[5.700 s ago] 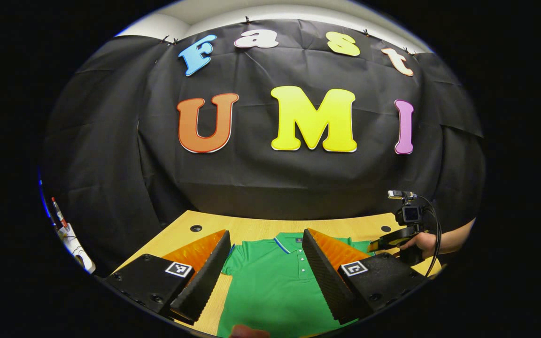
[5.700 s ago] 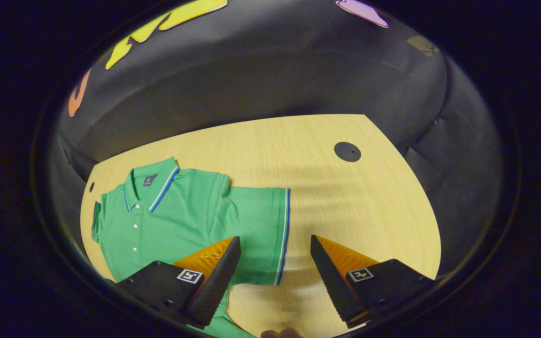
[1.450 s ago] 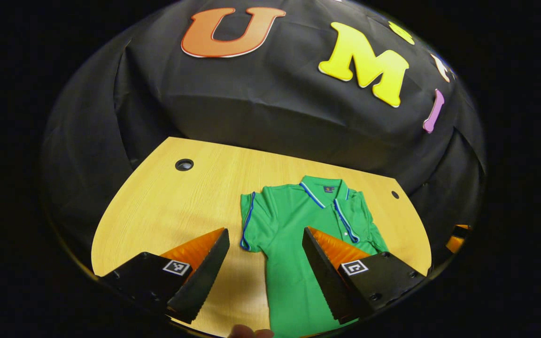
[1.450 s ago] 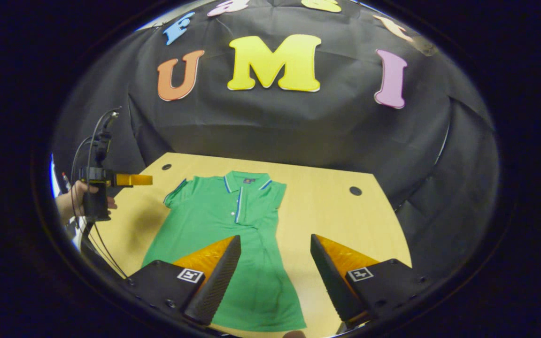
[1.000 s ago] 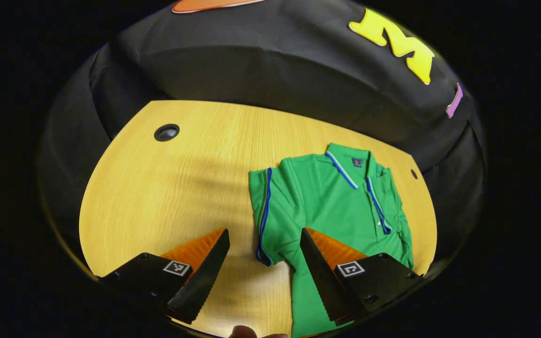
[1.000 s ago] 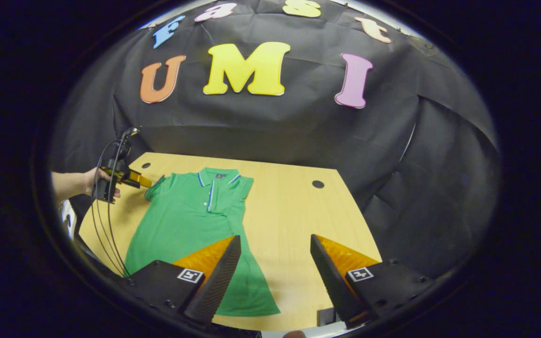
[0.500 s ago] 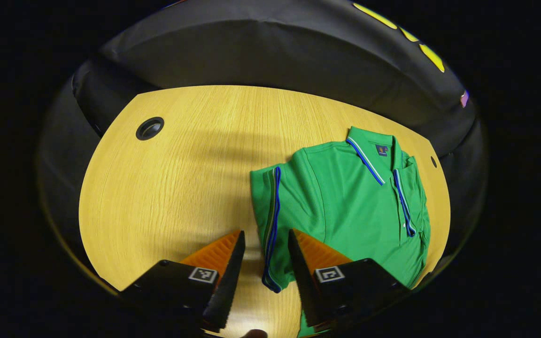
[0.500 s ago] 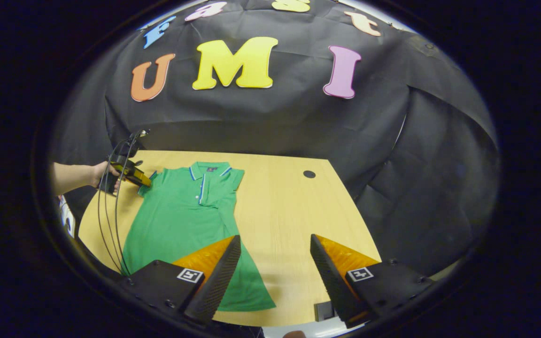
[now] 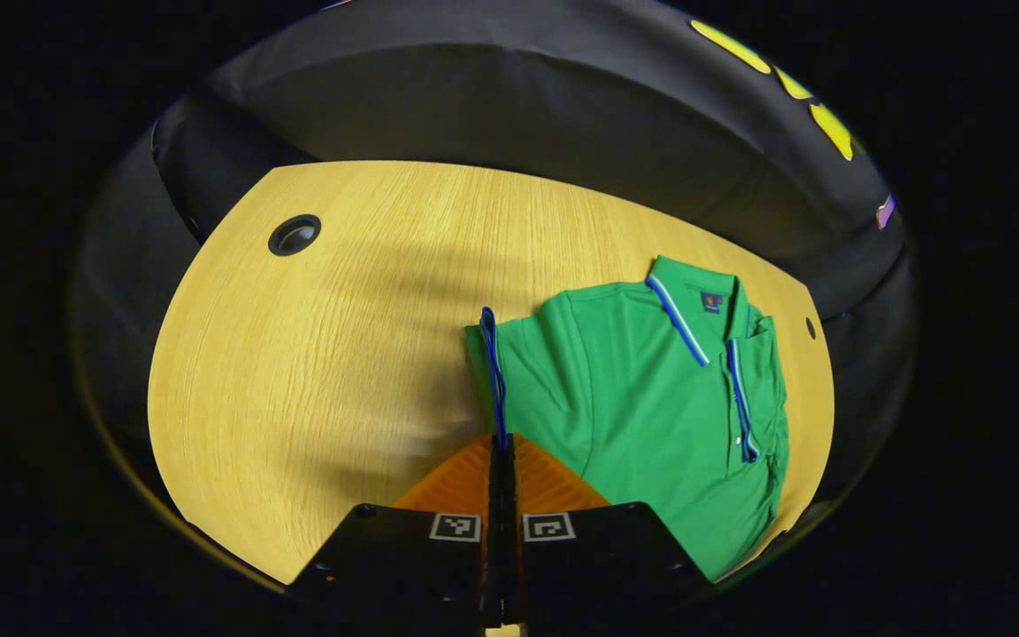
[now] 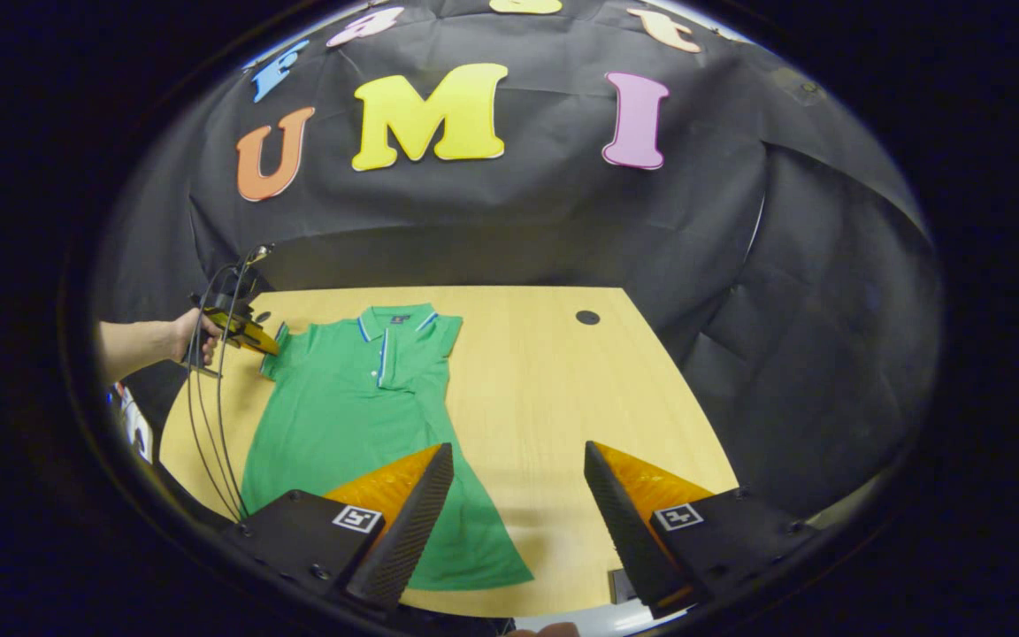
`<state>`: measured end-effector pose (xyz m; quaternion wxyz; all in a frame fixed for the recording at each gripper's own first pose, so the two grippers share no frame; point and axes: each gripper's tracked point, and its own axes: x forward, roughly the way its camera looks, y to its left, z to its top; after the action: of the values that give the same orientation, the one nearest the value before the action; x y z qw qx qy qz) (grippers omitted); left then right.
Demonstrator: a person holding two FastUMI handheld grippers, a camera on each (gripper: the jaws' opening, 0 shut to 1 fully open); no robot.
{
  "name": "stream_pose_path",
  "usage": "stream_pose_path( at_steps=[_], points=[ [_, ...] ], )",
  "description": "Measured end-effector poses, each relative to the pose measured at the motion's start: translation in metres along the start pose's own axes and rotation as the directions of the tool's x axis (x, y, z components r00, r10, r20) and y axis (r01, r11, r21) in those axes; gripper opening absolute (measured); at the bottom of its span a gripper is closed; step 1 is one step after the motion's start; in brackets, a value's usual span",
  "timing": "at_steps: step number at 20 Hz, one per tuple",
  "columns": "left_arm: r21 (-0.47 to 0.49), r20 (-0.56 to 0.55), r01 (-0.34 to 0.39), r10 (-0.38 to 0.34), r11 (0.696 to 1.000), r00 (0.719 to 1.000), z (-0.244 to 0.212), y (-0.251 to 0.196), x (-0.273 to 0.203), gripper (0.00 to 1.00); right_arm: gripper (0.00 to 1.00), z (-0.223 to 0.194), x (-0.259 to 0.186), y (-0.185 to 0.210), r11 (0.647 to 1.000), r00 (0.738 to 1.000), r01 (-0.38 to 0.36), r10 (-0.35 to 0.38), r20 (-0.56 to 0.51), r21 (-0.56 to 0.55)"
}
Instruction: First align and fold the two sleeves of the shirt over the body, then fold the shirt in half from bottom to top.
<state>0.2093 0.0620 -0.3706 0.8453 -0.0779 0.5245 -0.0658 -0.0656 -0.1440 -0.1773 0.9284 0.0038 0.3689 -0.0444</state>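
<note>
A green polo shirt (image 9: 651, 389) with blue-and-white trim lies flat on the wooden table (image 9: 297, 372). In the left gripper view my left gripper (image 9: 501, 447) is shut on the blue-edged cuff of the shirt's left sleeve (image 9: 494, 372), which stands up on edge. The right sleeve (image 10: 425, 349) lies folded over the body. In the right gripper view the shirt (image 10: 350, 416) stretches toward me, my right gripper (image 10: 518, 464) hangs open above the table near the hem, and the left gripper (image 10: 266, 345) with a hand (image 10: 191, 336) on it sits at the far sleeve.
A round cable hole (image 9: 294, 234) sits in the table's far left corner in the left gripper view, another (image 10: 587, 317) at the far right in the right gripper view. Cables (image 10: 209, 425) hang from the left gripper. Bare wood lies right of the shirt.
My left gripper came down over the left sleeve's cuff and closed on it, lifting the cuff on edge. My right gripper, which folded the right sleeve earlier, has drawn back and stays open.
</note>
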Motion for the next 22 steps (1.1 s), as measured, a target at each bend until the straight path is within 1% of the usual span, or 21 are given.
stream_pose_path(
  at_steps=[3,6,8,11,14,19,21,22],
  points=[
    [0.002,0.031,0.039,-0.039,0.999,0.999,0.014,-0.025,-0.017,0.04,0.95,0.001,0.002,0.002,0.999,1.000,-0.021,0.020,0.004,0.027],
    [-0.011,0.033,0.086,-0.085,0.996,0.996,0.023,-0.062,-0.028,0.04,0.95,0.001,0.002,0.000,0.998,0.999,-0.031,0.030,0.016,0.048],
    [0.006,0.026,0.099,-0.100,0.995,0.995,0.027,-0.085,-0.029,0.04,0.95,0.002,0.000,-0.001,0.997,0.999,-0.035,0.034,0.024,0.065],
    [0.025,0.002,0.128,-0.128,0.991,0.992,0.024,-0.122,-0.020,0.04,0.95,-0.001,-0.006,-0.015,0.997,0.999,-0.021,0.018,0.035,0.078],
    [0.018,-0.040,0.144,-0.143,0.989,0.989,0.013,-0.153,-0.004,0.04,0.95,-0.007,-0.011,-0.030,0.995,1.000,0.000,-0.003,0.031,0.098],
    [0.007,-0.076,0.135,-0.134,0.991,0.988,-0.001,-0.192,0.026,0.04,0.95,-0.016,-0.015,-0.051,0.993,0.999,0.024,-0.026,0.018,0.116],
    [-0.020,-0.074,0.132,-0.133,0.991,0.988,-0.004,-0.200,0.033,0.05,0.95,-0.017,-0.012,-0.055,0.994,1.000,0.019,-0.021,0.015,0.111],
    [-0.035,-0.066,0.124,-0.126,0.992,0.990,-0.004,-0.200,0.034,0.10,0.95,-0.016,-0.012,-0.054,0.994,1.000,0.016,-0.018,0.016,0.105]
  ],
)
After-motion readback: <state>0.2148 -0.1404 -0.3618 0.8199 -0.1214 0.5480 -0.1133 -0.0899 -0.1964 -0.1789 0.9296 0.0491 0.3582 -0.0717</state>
